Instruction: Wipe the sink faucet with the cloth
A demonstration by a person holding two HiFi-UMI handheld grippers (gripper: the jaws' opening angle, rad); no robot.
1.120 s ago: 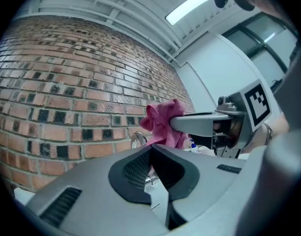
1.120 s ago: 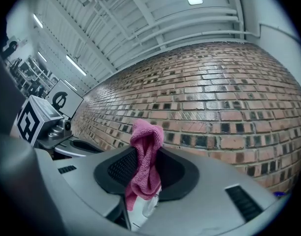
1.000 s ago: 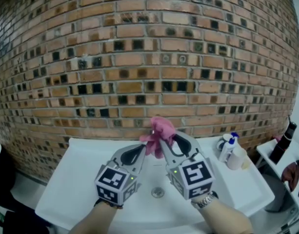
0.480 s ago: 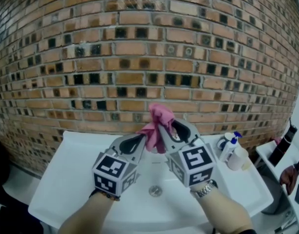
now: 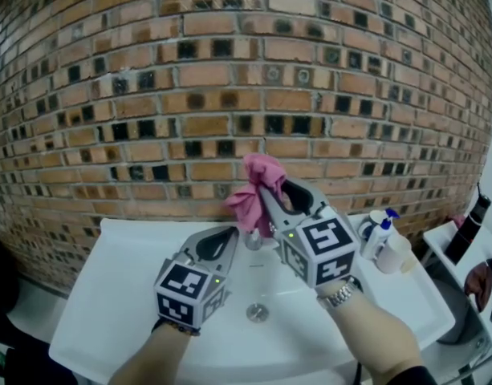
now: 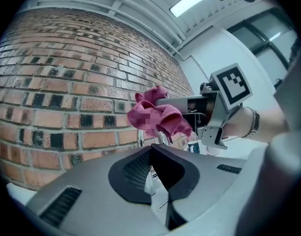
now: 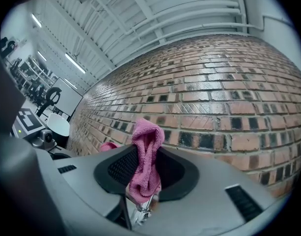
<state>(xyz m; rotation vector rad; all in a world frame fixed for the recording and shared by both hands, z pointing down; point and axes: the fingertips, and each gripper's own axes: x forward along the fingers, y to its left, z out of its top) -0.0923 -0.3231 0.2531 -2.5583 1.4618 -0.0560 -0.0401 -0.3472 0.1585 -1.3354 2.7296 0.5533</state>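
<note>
Nearest the head camera: two bare forearms, a wristwatch [image 5: 339, 293] on the right one. Each hand carries a gripper with a marker cube at its rear.

Left gripper [image 5: 229, 243]: lower of the two and pointing toward the wall. Jaw tips are pressed together with nothing pinched. In its own view, a strip of chrome shows through the opening behind the tips.

Right gripper [image 5: 268, 207]: higher and angled up and to the left. Its jaws pinch the pink cloth [image 5: 258, 189]. In the right gripper view the cloth stands up in a fold above the tips and hangs down between the pads.

Both grippers are over the white sink [image 5: 109, 295]. The round drain [image 5: 258, 312] lies in the basin between the two cubes.

Faucet [image 5: 254, 241]: chrome, at the back of the basin, just ahead of the left gripper's tips. The cloth bunches directly above it. In the left gripper view the lower folds reach the top of the chrome. Firm contact can't be confirmed.

On the rim to the right of the basin: a spray bottle [image 5: 380, 236] with a blue top, and beside it a white cup [image 5: 395, 255]. Further right, a dark bottle [image 5: 469, 224] stands on a separate surface.

Behind everything is the brick wall [image 5: 246, 79], with dark square insets between the bricks.
</note>
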